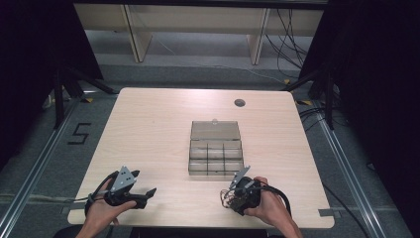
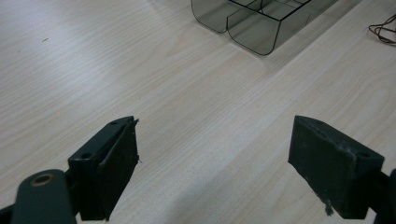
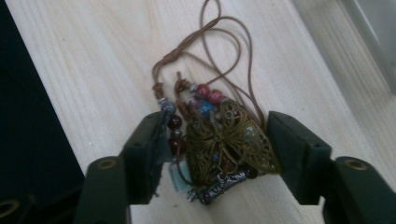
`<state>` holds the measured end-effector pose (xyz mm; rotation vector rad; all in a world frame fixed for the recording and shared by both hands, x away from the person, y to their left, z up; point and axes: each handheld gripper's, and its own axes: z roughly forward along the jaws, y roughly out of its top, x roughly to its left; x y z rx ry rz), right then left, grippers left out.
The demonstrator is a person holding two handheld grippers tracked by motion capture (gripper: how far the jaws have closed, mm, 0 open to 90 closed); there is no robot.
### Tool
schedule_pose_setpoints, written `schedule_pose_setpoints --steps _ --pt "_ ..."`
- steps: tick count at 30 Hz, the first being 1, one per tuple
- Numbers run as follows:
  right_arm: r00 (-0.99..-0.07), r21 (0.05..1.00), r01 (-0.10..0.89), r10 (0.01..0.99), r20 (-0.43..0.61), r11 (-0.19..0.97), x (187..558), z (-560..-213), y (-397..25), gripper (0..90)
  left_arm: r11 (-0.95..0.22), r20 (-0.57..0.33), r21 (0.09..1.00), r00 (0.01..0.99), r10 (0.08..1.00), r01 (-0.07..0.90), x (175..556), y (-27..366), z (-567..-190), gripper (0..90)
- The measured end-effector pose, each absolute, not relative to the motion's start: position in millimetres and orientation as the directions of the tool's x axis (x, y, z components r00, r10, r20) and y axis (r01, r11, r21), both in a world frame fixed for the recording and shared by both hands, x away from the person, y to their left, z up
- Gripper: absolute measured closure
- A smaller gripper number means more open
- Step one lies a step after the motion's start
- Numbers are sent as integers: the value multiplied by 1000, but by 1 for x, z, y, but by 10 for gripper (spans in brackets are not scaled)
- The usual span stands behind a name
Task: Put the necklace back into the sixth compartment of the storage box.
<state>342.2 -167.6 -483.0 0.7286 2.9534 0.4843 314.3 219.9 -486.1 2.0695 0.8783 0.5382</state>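
A necklace (image 3: pixel 229 144) lies bunched on the pale wooden table (image 1: pixel 158 129) near its front edge: a brass filigree butterfly pendant, red, blue and dark beads, and a brown cord. My right gripper (image 3: pixel 217 135) is shut on this bundle, one jaw against the beads and the other against the pendant. The high view shows the right gripper (image 1: pixel 232 196) at the lower right with the necklace (image 1: pixel 226 197) at its tip. My left gripper (image 1: pixel 146 184) hovers at the lower left, open with nothing between its jaws (image 2: pixel 215 140). A loop of the cord (image 2: pixel 383 30) shows far right.
A smoky clear compartment box (image 1: pixel 215 172) sits mid-table with its lid (image 1: pixel 216 130) laid open toward the far side; its near corner (image 2: pixel 261 32) lies ahead of the left gripper. A round cable hole (image 1: pixel 239 102) marks the far table. Dark floor lies just beyond the front edge.
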Motion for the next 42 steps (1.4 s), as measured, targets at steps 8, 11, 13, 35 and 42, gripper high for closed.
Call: schedule_pose_setpoints --steps 8,11,13,35,42 --pt "-903 313 419 426 52 852 345 -479 -168 721 -432 68 809 667 742 398 314 220 -486 152" --pt "-908 293 411 417 45 863 345 -478 -166 729 -435 70 808 668 741 398 314 220 -486 152" --pt "-911 294 405 411 46 866 345 -477 -165 734 -434 70 808 668 741 398 314 220 -486 152" --pt "-920 327 364 391 -19 872 347 -416 -172 812 -413 56 816 656 752 403 315 219 -488 152" --pt "-927 324 332 370 -59 886 353 -382 -176 812 -417 58 810 650 758 413 315 219 -489 152"
